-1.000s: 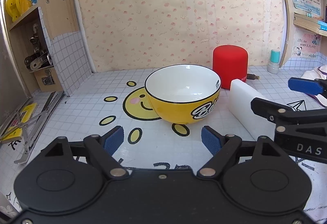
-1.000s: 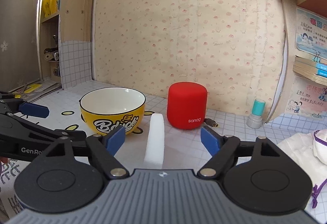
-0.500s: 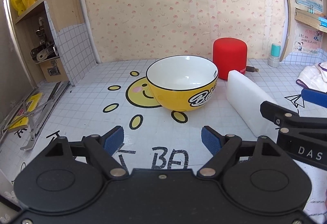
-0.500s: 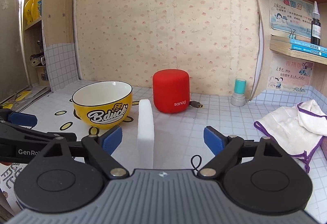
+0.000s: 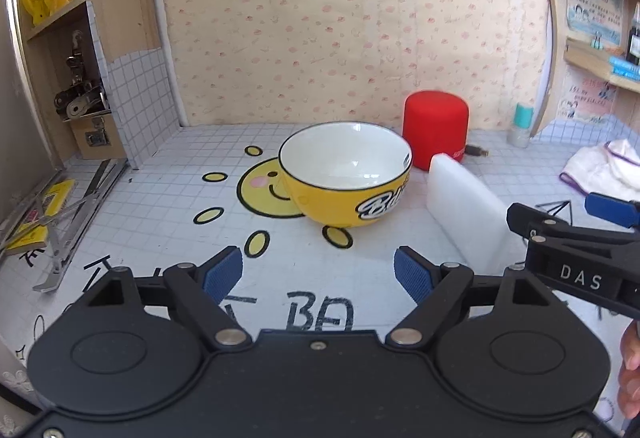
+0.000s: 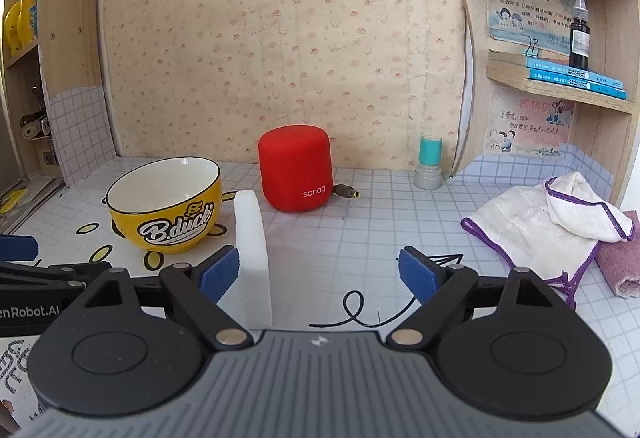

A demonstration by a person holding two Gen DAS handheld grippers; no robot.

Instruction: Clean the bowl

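Yellow bowl [image 5: 346,174] with the duck name on it is sitting on the tiled tabletop [image 5: 160,194], at about 12 o'clock from the left gripper [image 5: 318,272]. That gripper is standing wide open and holding nothing. The right gripper [image 6: 319,272] is wide open and empty too. A white sponge block [image 6: 252,250] is standing just beside its left pad, at about 10 o'clock. I think picking up the sponge comes next. Put both pads around its thin sides, squeeze softly, and keep it from bumping the bowl.
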